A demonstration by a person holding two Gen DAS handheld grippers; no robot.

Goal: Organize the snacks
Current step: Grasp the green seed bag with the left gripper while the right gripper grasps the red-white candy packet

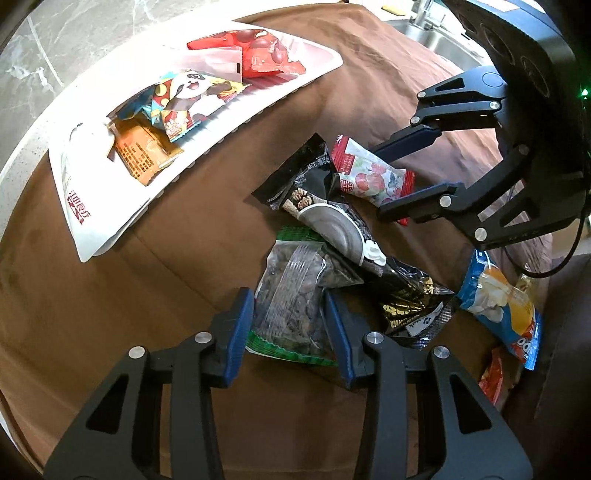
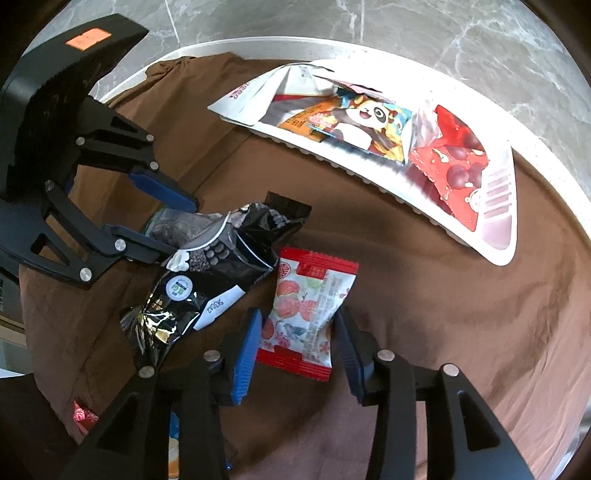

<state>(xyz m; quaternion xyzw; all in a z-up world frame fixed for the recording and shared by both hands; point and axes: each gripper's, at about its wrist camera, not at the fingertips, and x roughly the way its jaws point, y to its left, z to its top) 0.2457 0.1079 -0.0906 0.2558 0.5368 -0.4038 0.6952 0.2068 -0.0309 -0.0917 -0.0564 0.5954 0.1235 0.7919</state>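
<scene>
My left gripper (image 1: 290,314) is open, its blue pads on either side of a clear green-edged packet of dark snacks (image 1: 291,299) lying on the brown cloth. My right gripper (image 2: 299,332) is open around a red-and-white fruit candy packet (image 2: 306,314), which also shows in the left wrist view (image 1: 369,175). Black snack bags (image 1: 332,221) lie between the two packets; they also show in the right wrist view (image 2: 221,258). A white tray (image 1: 258,99) at the back holds a panda packet (image 1: 192,96), a red packet (image 1: 258,51) and an orange packet (image 1: 136,151).
A blue-and-orange packet (image 1: 502,302) and a red packet (image 1: 493,380) lie at the cloth's right edge. A metal sink (image 1: 436,33) is behind. A white counter rim (image 2: 554,177) and a marble wall (image 2: 406,26) bound the far side.
</scene>
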